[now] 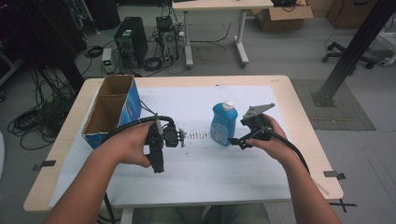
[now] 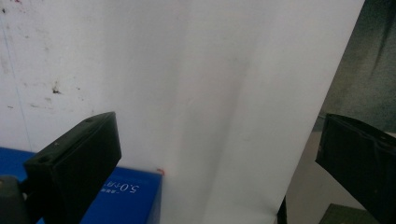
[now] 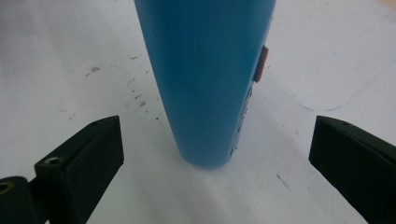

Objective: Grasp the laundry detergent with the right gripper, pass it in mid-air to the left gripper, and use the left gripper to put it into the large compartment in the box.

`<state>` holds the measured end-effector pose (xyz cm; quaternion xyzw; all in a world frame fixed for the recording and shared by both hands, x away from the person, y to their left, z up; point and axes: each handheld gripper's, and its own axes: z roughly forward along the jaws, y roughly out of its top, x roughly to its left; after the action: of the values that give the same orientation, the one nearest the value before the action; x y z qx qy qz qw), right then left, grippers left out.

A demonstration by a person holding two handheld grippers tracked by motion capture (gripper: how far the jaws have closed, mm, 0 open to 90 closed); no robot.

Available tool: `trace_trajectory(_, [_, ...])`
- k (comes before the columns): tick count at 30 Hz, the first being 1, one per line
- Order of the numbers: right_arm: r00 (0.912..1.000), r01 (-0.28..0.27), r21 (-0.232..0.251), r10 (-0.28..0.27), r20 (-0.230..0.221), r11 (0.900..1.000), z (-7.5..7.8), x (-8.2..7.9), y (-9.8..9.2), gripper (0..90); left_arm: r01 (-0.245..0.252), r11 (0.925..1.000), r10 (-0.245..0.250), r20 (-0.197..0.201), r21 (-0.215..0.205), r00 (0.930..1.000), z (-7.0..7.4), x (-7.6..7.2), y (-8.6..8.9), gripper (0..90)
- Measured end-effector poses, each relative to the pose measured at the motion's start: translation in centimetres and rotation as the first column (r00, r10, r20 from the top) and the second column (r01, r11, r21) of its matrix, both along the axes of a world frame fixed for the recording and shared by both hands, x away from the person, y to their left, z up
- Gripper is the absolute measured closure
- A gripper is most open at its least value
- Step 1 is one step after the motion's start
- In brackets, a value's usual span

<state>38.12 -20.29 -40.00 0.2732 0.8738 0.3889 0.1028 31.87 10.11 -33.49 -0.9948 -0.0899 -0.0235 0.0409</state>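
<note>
While the blue bottle (image 1: pixel 222 124) stands upright on the white sheet (image 1: pixel 201 168) that covers the table (image 1: pixel 299 121), the right gripper (image 1: pixel 235 141) sits just beside its lower right side, low over the sheet. Seen from the right gripper view, the bottle's (image 3: pixel 205 79) rounded blue body rises straight ahead, its base resting on the sheet a little beyond the tips of the two black jaws. Those jaws are spread wide, one at each lower corner of that view, and neither touches the bottle. A small orange-brown tab shows on the bottle's right edge there, and a white cap tops the bottle in the high view.

Left of the bottle, the left gripper (image 1: pixel 183 139) is held in the person's left hand (image 1: pixel 135 147) above the sheet, its front pointing toward the bottle across a row of dark scuff marks (image 1: pixel 196 136). Its jaws are also spread apart with nothing between them; the left gripper view looks over the white sheet and catches a blue box surface (image 2: pixel 123 198) with white print at the bottom.

An open cardboard box (image 1: pixel 112 109) with blue sides stands at the table's left edge, well apart from the bottle. The person's right hand (image 1: pixel 275 142) wraps the right gripper's handle.
</note>
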Motion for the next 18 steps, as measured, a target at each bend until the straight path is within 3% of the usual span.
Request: trace_trajectory(18, [0.9973,0.054,0.106,-0.059,0.044,0.993,-0.78,0.2,0.65,2.3,0.006,1.0,-0.006,-0.002,-0.004,1.0,-0.02,-0.22,-0.02,0.2])
